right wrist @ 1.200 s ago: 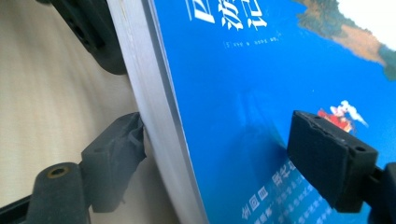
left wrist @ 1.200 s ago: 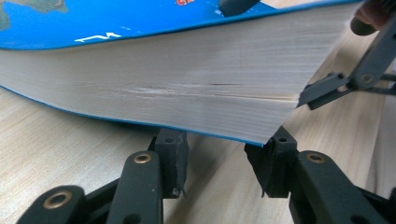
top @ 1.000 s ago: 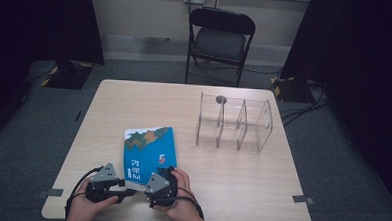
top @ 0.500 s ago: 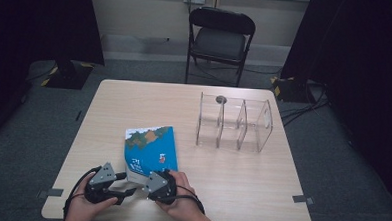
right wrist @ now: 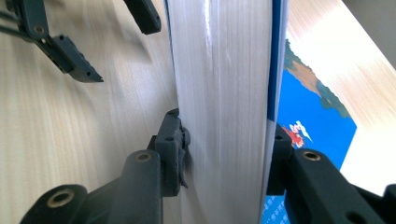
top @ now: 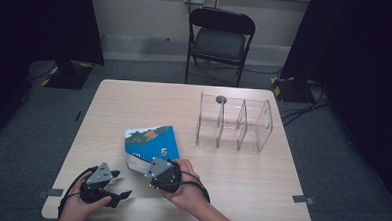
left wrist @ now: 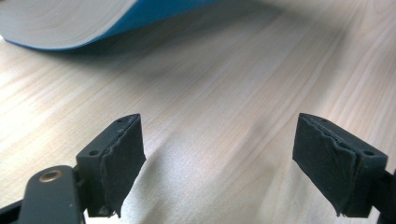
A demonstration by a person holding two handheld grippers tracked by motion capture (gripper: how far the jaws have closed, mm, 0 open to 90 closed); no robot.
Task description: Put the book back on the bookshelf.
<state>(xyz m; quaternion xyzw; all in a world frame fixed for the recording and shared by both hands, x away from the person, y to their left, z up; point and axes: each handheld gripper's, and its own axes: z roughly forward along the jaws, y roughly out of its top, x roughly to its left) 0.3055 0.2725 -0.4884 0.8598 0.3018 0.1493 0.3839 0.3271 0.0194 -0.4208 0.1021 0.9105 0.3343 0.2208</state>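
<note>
Right tongs (top: 142,167) are clenched on the book (top: 151,144) at its near edge. In the right gripper view one pad (right wrist: 175,149) presses the underside and the other presses the blue cover, w/ the white page block (right wrist: 222,93) sandwiched between them. Those jaws have just been closing, book between them. From the high view the near edge of the book is tilted up off the worktop (top: 134,103) at the grip end, far edge looks down on the wood; can't tell exactly how much of it is off the surface.

Left tongs (top: 124,193) are released: jaws stand wide apart in the left gripper view, just bare wood between the pads (left wrist: 122,163), nothing gripped. They have just been opening. Book sits ahead of them and off to one side, curved blue cover and page edge (left wrist: 65,21) at the top of that view, lifted w/ a shadow under it. Not touching the left tongs, near but apart.

In the high view the left tongs sit at the near-left corner of the worktop, pointing toward the right hand (top: 183,185); the right tongs are just beside them, closer to centre. The left tongs also show in the right gripper view (right wrist: 116,42), spread open, beside the book's underside.

Clear divided rack (top: 233,123) stands at the right of the worktop, well apart from the book and both tongs. Folding chair (top: 219,39) beyond the far edge.
</note>
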